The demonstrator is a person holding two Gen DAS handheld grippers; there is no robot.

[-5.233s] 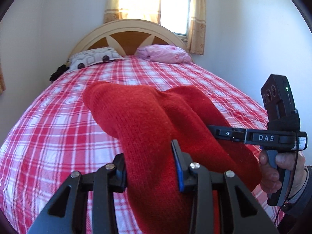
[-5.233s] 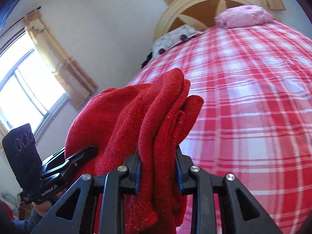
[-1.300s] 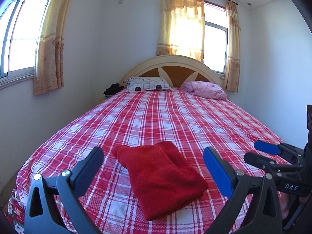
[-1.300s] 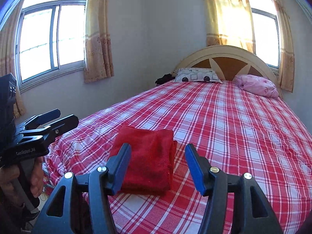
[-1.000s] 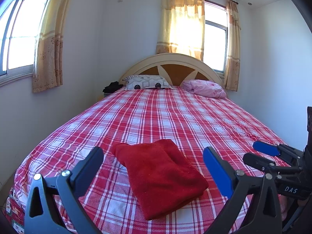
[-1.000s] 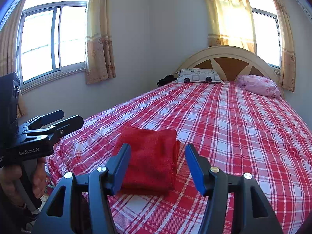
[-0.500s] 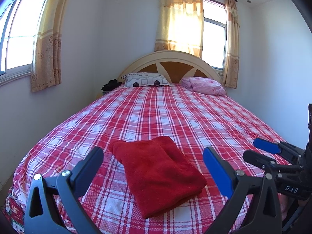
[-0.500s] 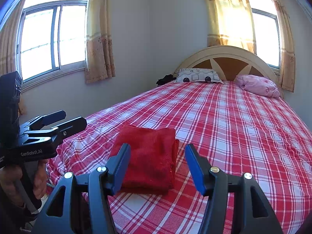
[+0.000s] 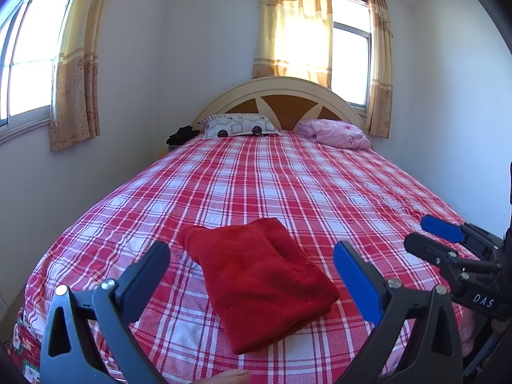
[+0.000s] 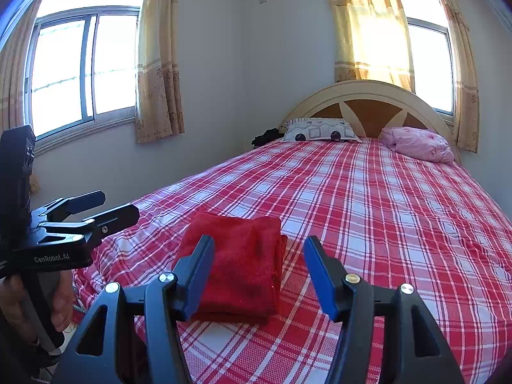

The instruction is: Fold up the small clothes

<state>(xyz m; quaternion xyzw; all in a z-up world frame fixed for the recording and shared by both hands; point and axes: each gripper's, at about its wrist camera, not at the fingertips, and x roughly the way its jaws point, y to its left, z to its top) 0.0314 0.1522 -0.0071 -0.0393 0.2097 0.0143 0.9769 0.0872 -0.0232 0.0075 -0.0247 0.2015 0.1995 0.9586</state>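
Red knit garment [image 9: 259,278] lies folded into a compact rectangle on the bed [image 9: 288,185], near the foot end, on the red-and-white plaid cover. Layers stacked, edges roughly lined up; from the right wrist view the fold stack shows at its right side [image 10: 278,256]. Left gripper [image 9: 252,275] hangs above and short of the garment, jaws wide, nothing between the pads, not touching cloth. Right gripper [image 10: 256,268] also open, about mid width, empty, jaws framing the garment in view but clear of it. Each gripper shows in the other's camera: right gripper at the right edge of the left view [image 9: 448,246], left gripper at the left edge of the right view [image 10: 86,214], a hand [image 10: 60,297] on its handle. Both pulled back from the garment, off to its sides. Judgement: fold of this piece looks done, the garment is released and sitting flat, no loose sleeve or corner sticking out that I can see. Left to do, if anything: maybe a small tidy of the top corner [image 9: 188,240], which looks slightly rounded. No other small clothes visible on the bed; only two pillows [image 9: 240,124] at the headboard and a dark item [image 9: 182,134] beside them, too small to tell what.
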